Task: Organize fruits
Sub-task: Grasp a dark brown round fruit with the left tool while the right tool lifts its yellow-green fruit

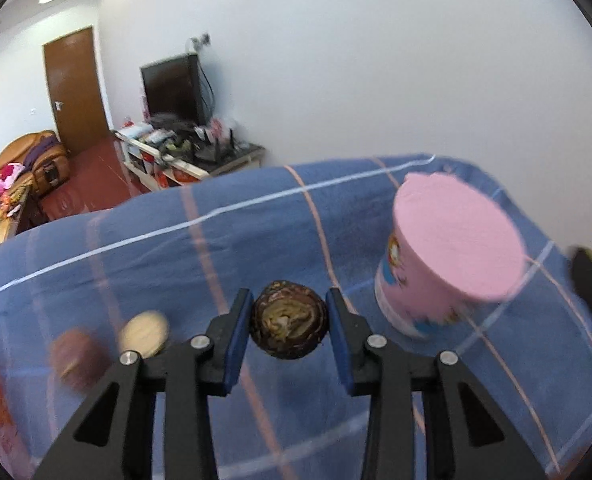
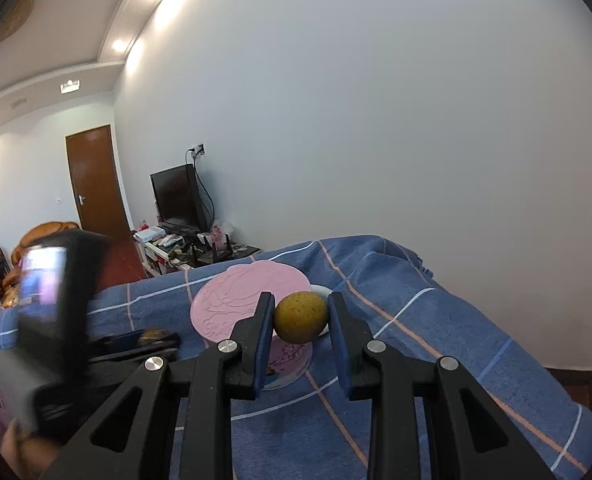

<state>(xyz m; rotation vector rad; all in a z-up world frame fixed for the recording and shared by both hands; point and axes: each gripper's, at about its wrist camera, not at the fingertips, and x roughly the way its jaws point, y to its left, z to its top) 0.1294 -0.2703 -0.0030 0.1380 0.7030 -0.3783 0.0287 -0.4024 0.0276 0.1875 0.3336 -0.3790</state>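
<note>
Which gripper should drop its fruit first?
Probably right: the right gripper holds the yellow fruit right in front of the pink tub. The left gripper has the tub off to its side.

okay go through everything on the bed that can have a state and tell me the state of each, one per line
Left tongs: shut on the dark brown fruit.
Right tongs: shut on the yellow speckled fruit.
Pink tub: upright, lid on.
Round fruit and pale piece: loose on the blue blanket, blurred.
Door: closed.
Television: screen dark.
</note>
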